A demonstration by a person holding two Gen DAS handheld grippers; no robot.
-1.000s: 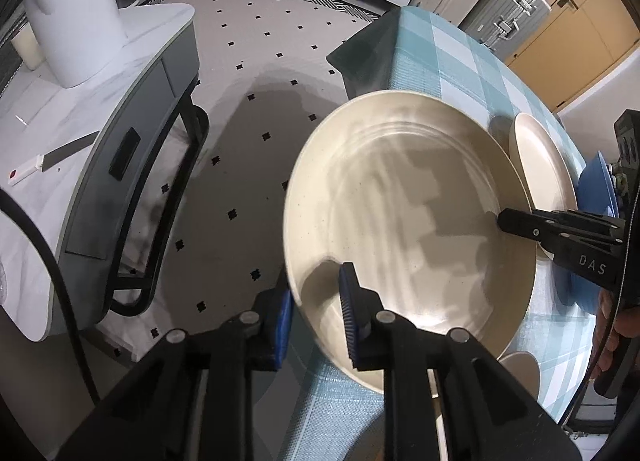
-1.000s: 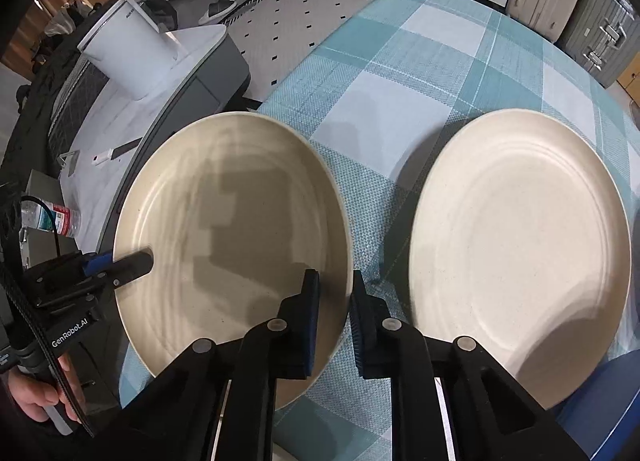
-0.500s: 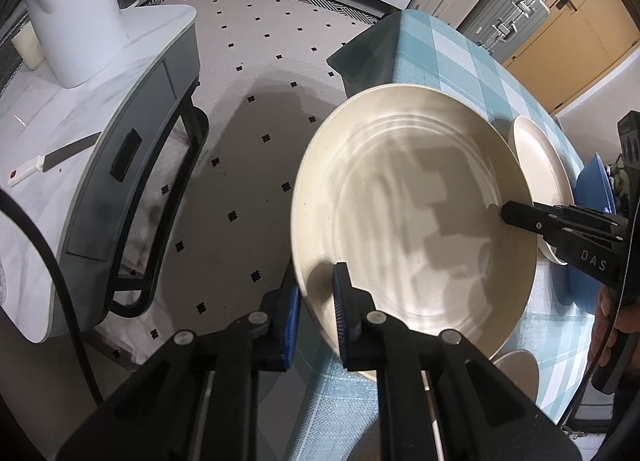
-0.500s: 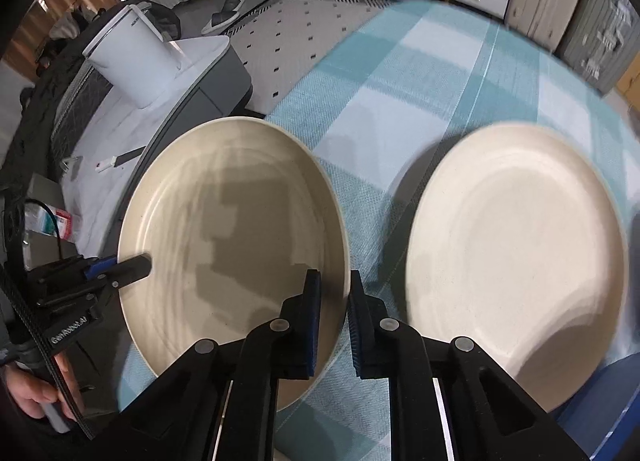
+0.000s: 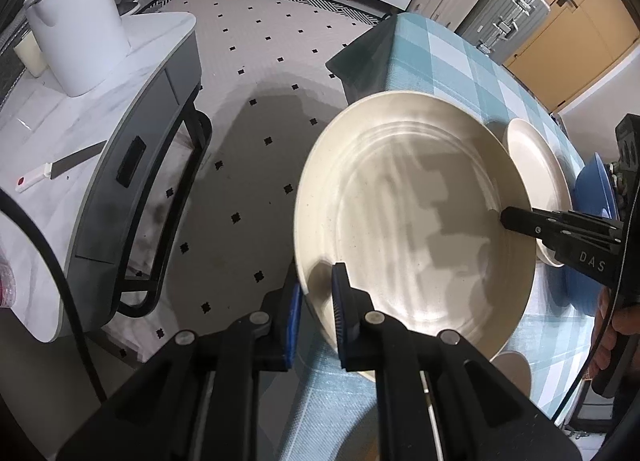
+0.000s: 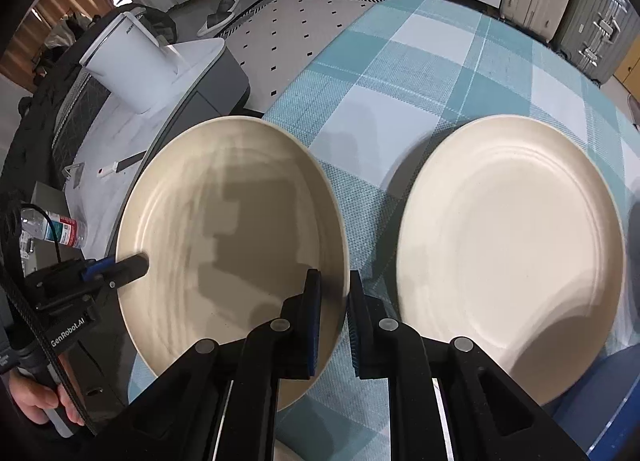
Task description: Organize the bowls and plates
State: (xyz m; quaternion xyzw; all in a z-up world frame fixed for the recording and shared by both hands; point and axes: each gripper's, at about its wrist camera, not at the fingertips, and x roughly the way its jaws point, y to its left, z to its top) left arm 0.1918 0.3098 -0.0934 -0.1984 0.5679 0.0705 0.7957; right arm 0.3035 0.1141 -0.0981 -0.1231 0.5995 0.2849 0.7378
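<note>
Now both grippers have a firm hold on the same cream plate (image 5: 416, 217): the left gripper (image 5: 316, 301) has just closed its fingers on the plate's near left rim, and the right gripper (image 6: 334, 313) pinches the opposite rim, one blue-padded finger inside the plate and one outside on each side. A second ago the left fingers stood wider around the rim; they have since drawn in until the pads meet it, and the plate looks slightly raised and tilted off the tabletop (image 6: 384, 117), its left part hanging past the checked cloth's edge above the patterned floor. A second cream plate (image 6: 512, 253) lies flat just to the right, apart from the held one, with a blue dish (image 5: 596, 189) beyond it at the far right. With two grips secured, the lift appears to be starting, and the likely destination is the neighbouring plate, to form a stack.
</note>
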